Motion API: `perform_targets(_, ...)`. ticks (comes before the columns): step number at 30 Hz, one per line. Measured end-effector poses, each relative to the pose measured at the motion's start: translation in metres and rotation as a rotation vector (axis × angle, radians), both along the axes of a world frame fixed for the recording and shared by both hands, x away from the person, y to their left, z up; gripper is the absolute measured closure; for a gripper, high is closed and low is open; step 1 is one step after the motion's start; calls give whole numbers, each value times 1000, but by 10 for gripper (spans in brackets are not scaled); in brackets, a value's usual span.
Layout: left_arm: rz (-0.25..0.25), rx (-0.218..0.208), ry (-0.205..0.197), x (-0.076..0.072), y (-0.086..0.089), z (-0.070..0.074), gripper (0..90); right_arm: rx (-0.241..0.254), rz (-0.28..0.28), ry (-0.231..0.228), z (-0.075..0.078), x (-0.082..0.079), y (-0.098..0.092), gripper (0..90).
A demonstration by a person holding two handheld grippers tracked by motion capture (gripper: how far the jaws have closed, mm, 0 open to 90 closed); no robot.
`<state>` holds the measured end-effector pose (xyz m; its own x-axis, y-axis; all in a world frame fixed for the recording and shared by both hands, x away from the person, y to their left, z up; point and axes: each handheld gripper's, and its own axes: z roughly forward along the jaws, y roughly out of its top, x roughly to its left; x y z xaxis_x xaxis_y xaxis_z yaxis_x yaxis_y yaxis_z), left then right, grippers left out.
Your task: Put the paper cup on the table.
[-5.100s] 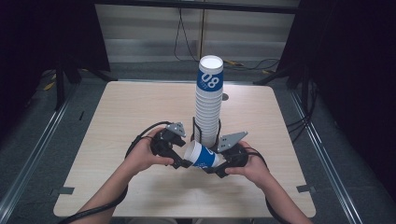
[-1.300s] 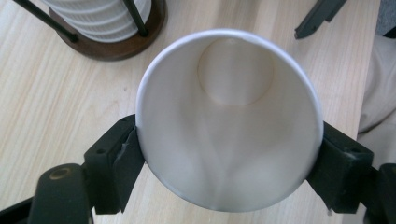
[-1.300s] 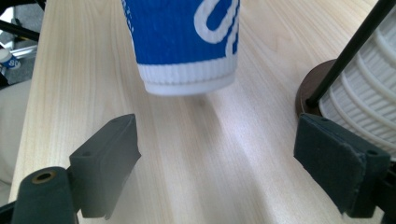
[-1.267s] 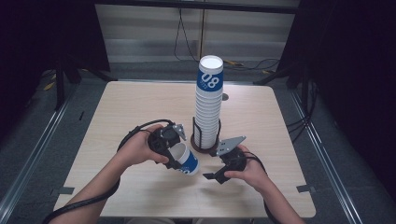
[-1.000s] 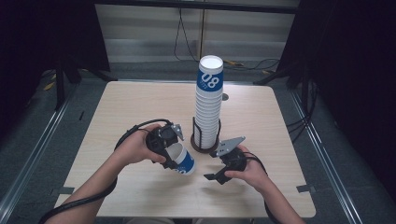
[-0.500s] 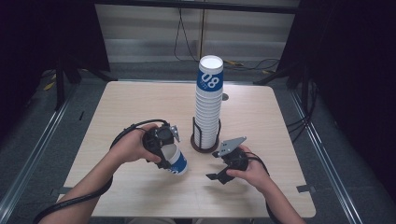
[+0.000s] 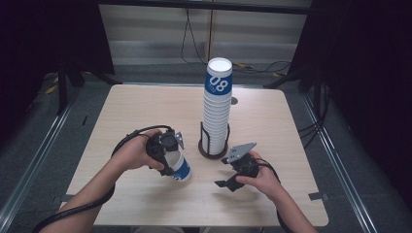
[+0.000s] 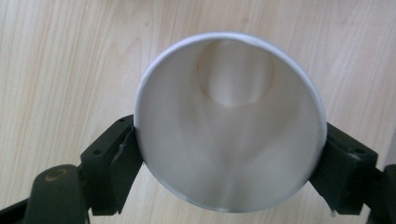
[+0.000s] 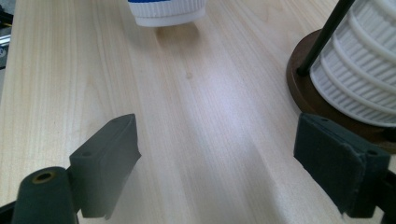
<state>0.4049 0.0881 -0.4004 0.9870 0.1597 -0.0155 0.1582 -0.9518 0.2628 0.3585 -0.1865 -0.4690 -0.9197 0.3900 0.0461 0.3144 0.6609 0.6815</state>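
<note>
A white paper cup (image 7: 180, 167) with a blue band stands bottom-down on the wooden table (image 7: 145, 107), left of the cup holder. My left gripper (image 7: 171, 158) reaches down over it. In the left gripper view the cup's round mouth (image 8: 229, 140) sits between the two black pads, which touch its rim on both sides. These jaws have just been opening with the cup between them. My right gripper (image 7: 227, 172) rests low over the table in front of the holder, open with nothing between its jaws (image 9: 233, 172). The cup's bottom (image 9: 166, 11) lies ahead of it.
A tall stack of white ribbed cups (image 7: 217, 107) with a blue "08" on top stands in a wire holder on a round brown base (image 7: 209, 153) at mid-table. That base (image 9: 303, 74) lies close beside my right gripper. Dark floor and cables surround the table.
The cup went from lying between both grippers to the left gripper alone. The left hand carried it left, turned it upright and lowered it to the table. The right gripper stayed put.
</note>
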Motion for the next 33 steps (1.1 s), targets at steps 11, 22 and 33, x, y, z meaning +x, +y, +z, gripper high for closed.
perform_targets(11,-30,27,-3,-1,-9,-5,170,-14,-4,2,-2,-2,-3,133)
perform_targets(22,-5,-13,-2,-1,-16,-7,149,-21,7,1,-3,-4,-2,133)
perform_targets(33,11,-77,10,-1,-22,-15,137,-21,7,5,-4,-4,-1,133)
